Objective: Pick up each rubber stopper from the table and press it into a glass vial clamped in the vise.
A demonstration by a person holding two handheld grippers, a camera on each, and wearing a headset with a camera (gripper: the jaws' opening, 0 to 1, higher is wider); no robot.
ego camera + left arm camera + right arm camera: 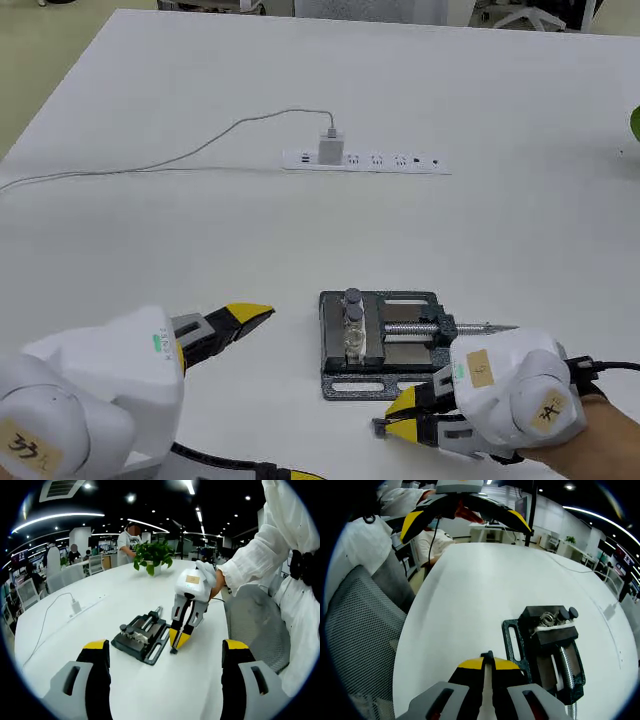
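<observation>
My right claw (388,420) pinches a grey rubber stopper (380,427) at six o'clock of the dark metal vise (345,385) (just beside it); my left claw (282,393) gapes wide, empty.

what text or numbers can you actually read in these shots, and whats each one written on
"33", roughly, handwritten and uncertain: tan sticker on the left gripper.
Handwritten marks, too blurred to read: two tan stickers on the right gripper.
Tiny print, too small to read: green label on the left gripper.
No readable text: power strip, vise.
</observation>
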